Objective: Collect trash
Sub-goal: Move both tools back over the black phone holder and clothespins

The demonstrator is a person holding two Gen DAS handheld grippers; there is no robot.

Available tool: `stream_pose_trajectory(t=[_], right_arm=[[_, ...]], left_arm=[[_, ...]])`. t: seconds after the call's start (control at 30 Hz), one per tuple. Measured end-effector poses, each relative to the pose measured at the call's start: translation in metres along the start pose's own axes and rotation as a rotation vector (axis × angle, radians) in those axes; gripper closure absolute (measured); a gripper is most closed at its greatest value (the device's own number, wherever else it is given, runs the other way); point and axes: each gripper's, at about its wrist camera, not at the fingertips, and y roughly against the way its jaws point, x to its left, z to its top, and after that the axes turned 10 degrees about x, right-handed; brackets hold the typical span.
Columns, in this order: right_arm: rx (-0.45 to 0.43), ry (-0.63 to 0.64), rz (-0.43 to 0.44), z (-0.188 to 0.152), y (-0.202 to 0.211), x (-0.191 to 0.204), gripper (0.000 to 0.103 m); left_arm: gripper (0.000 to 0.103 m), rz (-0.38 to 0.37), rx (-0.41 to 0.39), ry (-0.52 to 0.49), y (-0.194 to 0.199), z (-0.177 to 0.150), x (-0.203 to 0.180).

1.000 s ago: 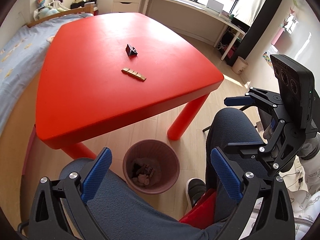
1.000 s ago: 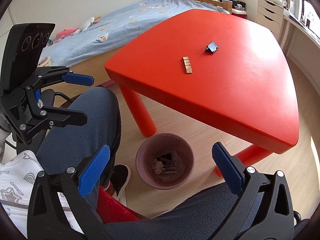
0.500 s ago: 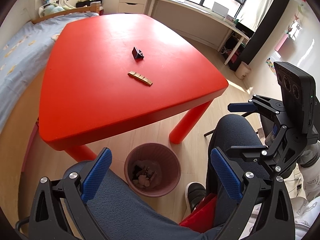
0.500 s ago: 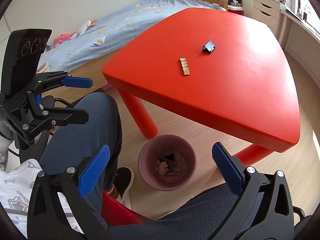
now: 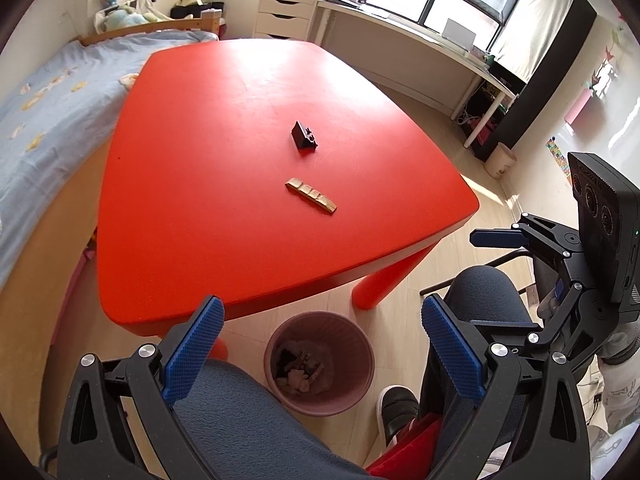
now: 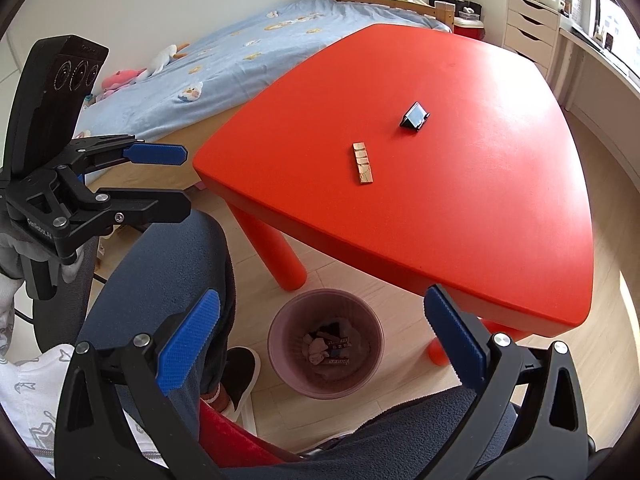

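A tan strip of wooden blocks (image 5: 311,195) (image 6: 363,162) lies on the red table (image 5: 192,184) (image 6: 492,208), with a small black clip-like piece (image 5: 304,136) (image 6: 414,116) just beyond it. A mauve trash bin (image 5: 320,363) (image 6: 326,349) holding several scraps stands on the floor below the table's near edge. My left gripper (image 5: 322,350) (image 6: 170,178) hangs open above the person's lap, short of the table. My right gripper (image 6: 322,344) (image 5: 486,280) is open too, also nothing held.
The person's knees in dark trousers (image 5: 256,420) (image 6: 168,264) flank the bin, a shoe (image 6: 240,372) beside it. A bed (image 5: 44,96) borders the table's left side. A white desk (image 5: 404,36) and drawers (image 5: 286,10) line the far wall.
Both grippers have risen and tilted up, so the table fills more of each view and the bin sits lower. Nothing was grasped; the table items have not moved.
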Motion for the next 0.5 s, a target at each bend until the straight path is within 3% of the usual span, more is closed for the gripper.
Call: stream_pose_trajectory(t=[0.5], right_arm=[[-0.02,0.019,-0.035,0.055,-0.022,-0.015,0.003]], left_arm=[[0.008,0.04,-0.01,0.014,-0.011,0.073,0.021]])
